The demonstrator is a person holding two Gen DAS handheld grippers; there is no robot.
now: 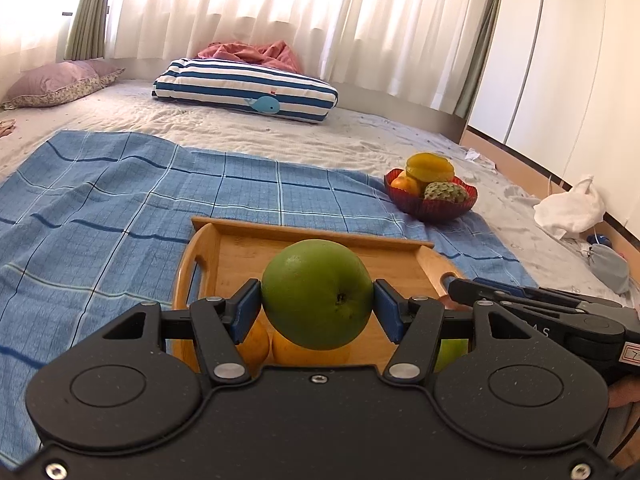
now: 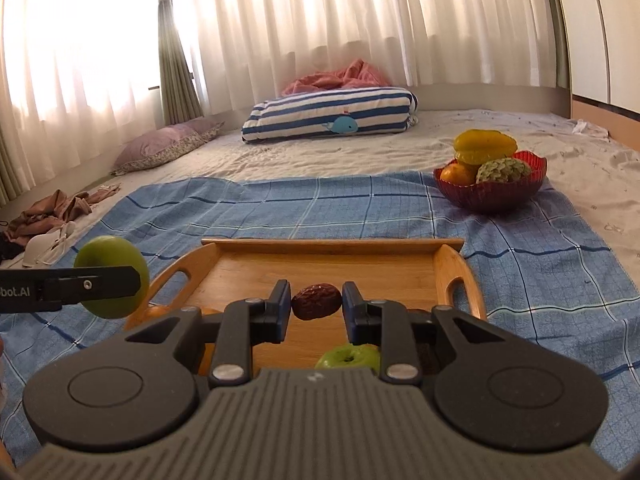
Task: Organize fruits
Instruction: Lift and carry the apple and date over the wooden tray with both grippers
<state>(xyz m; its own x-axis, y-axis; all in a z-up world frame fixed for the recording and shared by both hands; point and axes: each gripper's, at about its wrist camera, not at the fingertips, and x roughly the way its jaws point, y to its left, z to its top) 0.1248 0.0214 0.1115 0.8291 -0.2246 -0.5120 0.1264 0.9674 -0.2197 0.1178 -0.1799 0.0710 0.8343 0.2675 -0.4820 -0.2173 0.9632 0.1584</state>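
Above the wooden tray (image 2: pixel 456 268), left gripper (image 1: pixel 317 304) pinches a round green fruit (image 1: pixel 317 294), right gripper (image 2: pixel 316 306) a wrinkled date (image 2: pixel 316 302); either may slip, rolling off onto the bed.

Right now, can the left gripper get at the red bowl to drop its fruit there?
Probably yes. The left gripper holds the green fruit above the tray; only open cloth lies before the red bowl.

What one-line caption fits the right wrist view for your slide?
Right gripper holds a brown date above the wooden tray; the red fruit bowl waits beyond.
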